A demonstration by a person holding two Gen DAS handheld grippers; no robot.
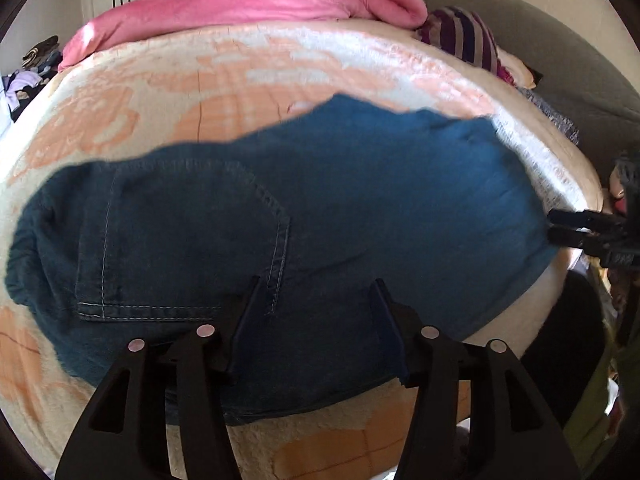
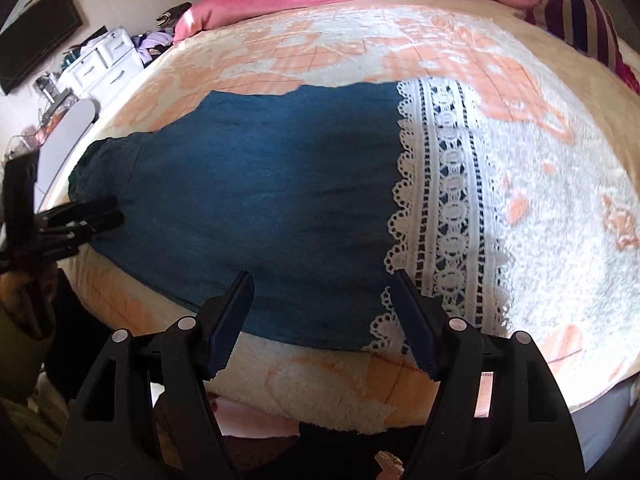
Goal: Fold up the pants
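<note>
Two hand-held grippers, left hand-held gripper [image 1: 316, 282] and right hand-held gripper [image 2: 322, 276], gape over pants [image 2: 260, 184].

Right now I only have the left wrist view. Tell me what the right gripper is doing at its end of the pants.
Observer: The right gripper is open, with nothing between its fingers, over the near edge of the pants.
Operator: Describe that end of the fabric.
Observer: A white lace band borders the denim there. The gripper's right finger is over the lace and its left finger is over the denim.
Operator: Report how the cloth lies there.
Observer: It lies flat on the blanket, and the right wrist view shows no fold across it.
</note>
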